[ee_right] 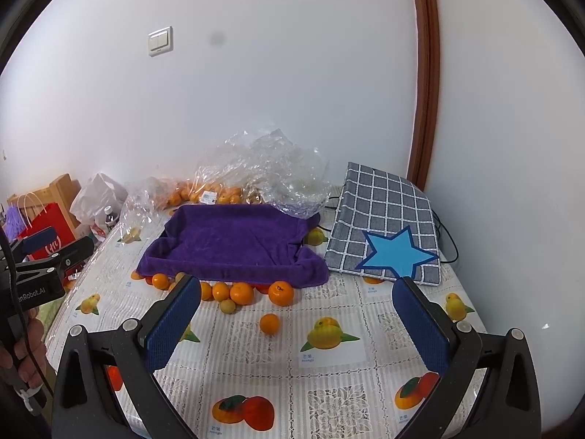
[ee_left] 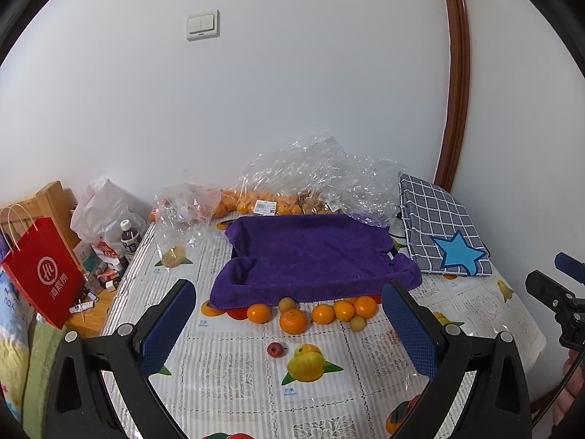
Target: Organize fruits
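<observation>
A tray lined with a purple towel [ee_left: 310, 256] [ee_right: 234, 245] sits mid-table. Several oranges [ee_left: 292, 320] [ee_right: 280, 292] and small yellow-green fruits [ee_left: 357, 323] [ee_right: 227, 306] lie along its front edge. A small red apple [ee_left: 275, 349] lies alone in front of them in the left wrist view. One orange [ee_right: 270, 323] lies apart in the right wrist view. My left gripper [ee_left: 289, 325] is open and empty above the table, short of the fruits. My right gripper [ee_right: 296, 318] is open and empty, with the lone orange between its fingers' line.
Clear plastic bags of oranges [ee_left: 256, 197] [ee_right: 204, 192] lie behind the tray. A checked cloth with a blue star [ee_left: 442, 230] [ee_right: 387, 234] covers something at the right. A red paper bag [ee_left: 44, 274] and bottles [ee_left: 129, 237] stand left. The tablecloth [ee_left: 234, 366] has printed fruit pictures.
</observation>
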